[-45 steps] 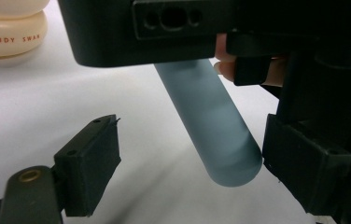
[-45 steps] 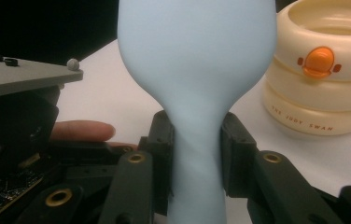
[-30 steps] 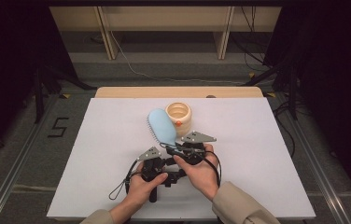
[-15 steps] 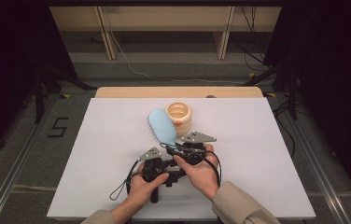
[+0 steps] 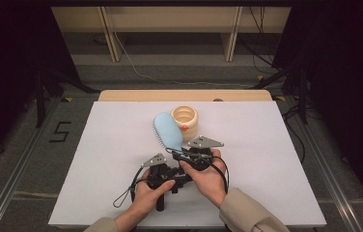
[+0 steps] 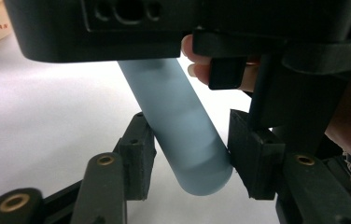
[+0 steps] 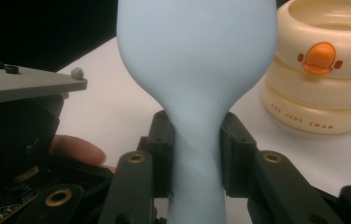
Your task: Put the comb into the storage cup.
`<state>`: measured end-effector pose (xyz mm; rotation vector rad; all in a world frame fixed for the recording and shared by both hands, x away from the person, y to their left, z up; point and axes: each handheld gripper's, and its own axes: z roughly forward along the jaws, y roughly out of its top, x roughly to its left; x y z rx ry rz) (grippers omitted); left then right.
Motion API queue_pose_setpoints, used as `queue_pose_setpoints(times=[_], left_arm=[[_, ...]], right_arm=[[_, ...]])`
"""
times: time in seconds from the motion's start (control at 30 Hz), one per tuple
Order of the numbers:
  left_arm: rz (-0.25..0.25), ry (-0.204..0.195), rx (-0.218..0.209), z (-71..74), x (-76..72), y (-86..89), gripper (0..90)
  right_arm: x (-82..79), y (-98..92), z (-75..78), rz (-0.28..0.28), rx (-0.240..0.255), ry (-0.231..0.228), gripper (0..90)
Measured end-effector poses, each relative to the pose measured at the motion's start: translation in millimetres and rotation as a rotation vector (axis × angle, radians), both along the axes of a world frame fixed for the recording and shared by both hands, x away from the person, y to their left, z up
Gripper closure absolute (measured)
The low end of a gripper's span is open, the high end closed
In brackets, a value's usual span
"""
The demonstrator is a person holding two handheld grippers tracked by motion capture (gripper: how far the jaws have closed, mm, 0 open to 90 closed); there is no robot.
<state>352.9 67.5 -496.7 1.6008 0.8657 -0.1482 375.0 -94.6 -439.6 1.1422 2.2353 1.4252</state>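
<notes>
Light blue hairbrush lies near the middle of the white table, head pointing away from the person, handle toward them. Right gripper is clenched on the brush neck just below the head; both pads press the narrow part from either side. Left gripper sits at the handle's rounded end: the handle passes slantwise between its jaws, which have just been closing; the right-hand pad touches the handle near its tip, the left-hand pad stands close beside it, and firm contact on that side cannot be told. In the high view the two grippers are side by side, left gripper nearer the person, right gripper closer to the brush head. A cream ribbed cup with an orange duck bill stands just behind the brush head, touching or nearly so.
</notes>
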Motion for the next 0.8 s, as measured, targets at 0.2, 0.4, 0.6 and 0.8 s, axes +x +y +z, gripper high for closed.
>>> queue_pose_setpoints(times=[0.2,0.4,0.6,0.8], left_arm=[[0.012,0.022,-0.015,-1.1,1.4,2.2,55.3],[0.045,0.061,-0.038,-2.9,4.8,8.4,62.3],[0.045,0.070,-0.038,-3.0,5.6,9.4,63.3],[0.034,0.093,-0.043,-3.6,6.1,9.9,63.4]], right_arm=[[0.5,0.0,0.3,0.007,0.007,-0.009,69.9],[0.4,-0.2,1.9,0.017,0.015,-0.016,69.8],[0.7,0.2,2.5,0.026,0.010,-0.020,69.7],[1.3,0.2,1.5,0.028,0.001,-0.010,69.0]])
